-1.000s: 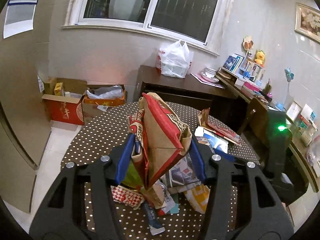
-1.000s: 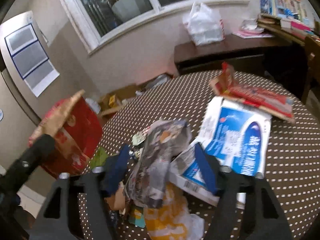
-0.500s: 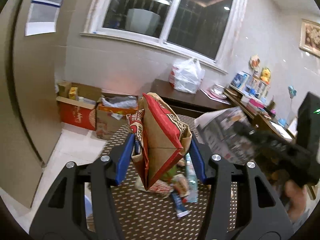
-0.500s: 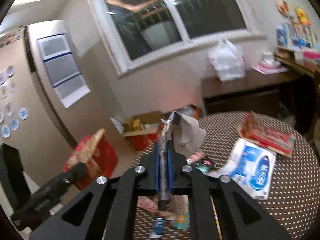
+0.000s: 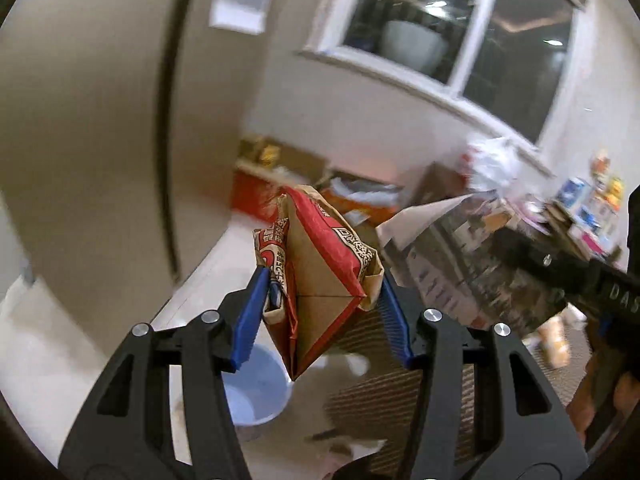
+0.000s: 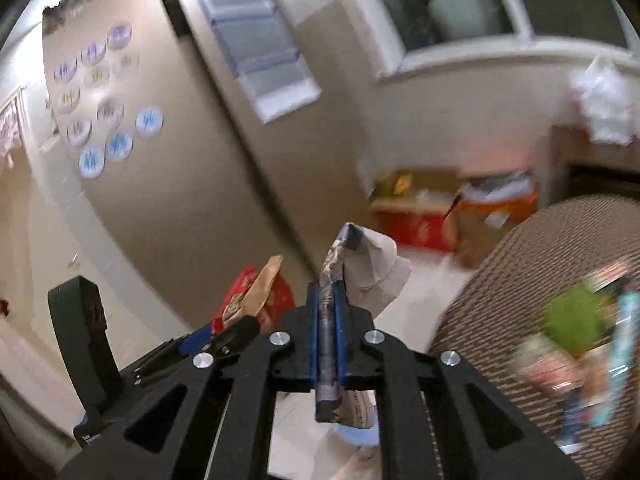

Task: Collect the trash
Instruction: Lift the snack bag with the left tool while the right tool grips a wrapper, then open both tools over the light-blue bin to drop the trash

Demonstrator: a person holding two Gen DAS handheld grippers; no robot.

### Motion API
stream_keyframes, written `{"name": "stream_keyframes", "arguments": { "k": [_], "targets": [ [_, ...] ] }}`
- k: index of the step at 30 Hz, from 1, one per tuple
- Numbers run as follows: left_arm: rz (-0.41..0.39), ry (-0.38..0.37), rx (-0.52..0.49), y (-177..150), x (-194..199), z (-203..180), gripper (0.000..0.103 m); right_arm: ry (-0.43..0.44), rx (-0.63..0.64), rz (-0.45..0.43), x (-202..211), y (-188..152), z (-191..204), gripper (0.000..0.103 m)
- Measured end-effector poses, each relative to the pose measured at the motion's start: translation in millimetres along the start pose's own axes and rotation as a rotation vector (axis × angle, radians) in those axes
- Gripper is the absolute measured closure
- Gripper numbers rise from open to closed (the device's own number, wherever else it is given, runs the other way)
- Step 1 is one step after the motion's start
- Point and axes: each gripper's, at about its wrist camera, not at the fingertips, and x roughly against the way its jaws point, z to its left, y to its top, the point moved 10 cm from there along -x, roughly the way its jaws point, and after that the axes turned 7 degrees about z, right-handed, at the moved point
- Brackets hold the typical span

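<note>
The dotted tabletop (image 6: 520, 280) has slid off to our right and a pale blue bin (image 5: 256, 392) now shows on the floor below, so we have swung both loads towards it: left gripper (image 5: 324, 312) clamped on the red-and-brown bag (image 5: 320, 272), right gripper (image 6: 329, 340), open a second ago, pinched tight on the folded paper (image 6: 376, 268), drop still to come

Beige walls (image 5: 100, 120), dark window (image 5: 516, 64)

Creased brown-and-red paper bag (image 5: 320, 276), matt; glossy printed newspaper sheet (image 5: 472, 264) (crumpled); smooth pale-blue plastic bin (image 5: 260, 392).
</note>
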Motion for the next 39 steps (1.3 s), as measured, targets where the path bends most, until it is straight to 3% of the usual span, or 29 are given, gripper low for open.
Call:
{"name": "stream_keyframes", "arguments": {
  "k": [5,9,19,23,27,29,39],
  "targets": [
    [0.102,0.069,0.079,-32.1,-37.2,64.9,0.05,-0.004,0.014,0.151,-86.5,-40.8,18.8,0.095],
    [0.183,0.111,0.117,-57.5,-74.0,101.3,0.05,-0.049,-0.006,0.269,-151.9,-73.1,8.7,0.095],
    [0.348,0.122,0.183,-106.7,-143.4,143.4,0.05,-0.109,-0.007,0.387,-250.3,-109.5,-18.7,0.091],
    [0.37,0.135,0.2,-112.6,-155.7,153.5,0.05,-0.118,-0.032,0.399,-262.2,-115.5,-29.2,0.073],
    [0.388,0.13,0.2,-116.3,-161.7,153.9,0.05,-0.135,-0.018,0.38,-254.7,-110.3,-30.6,0.072],
    [0.394,0.124,0.198,-116.7,-165.8,152.2,0.05,-0.159,0.006,0.359,-247.2,-104.8,-32.1,0.064],
    [0.391,0.096,0.145,-94.9,-176.4,124.5,0.047,-0.291,0.083,0.181,-187.6,-69.6,-38.8,0.05]
  ]
}}
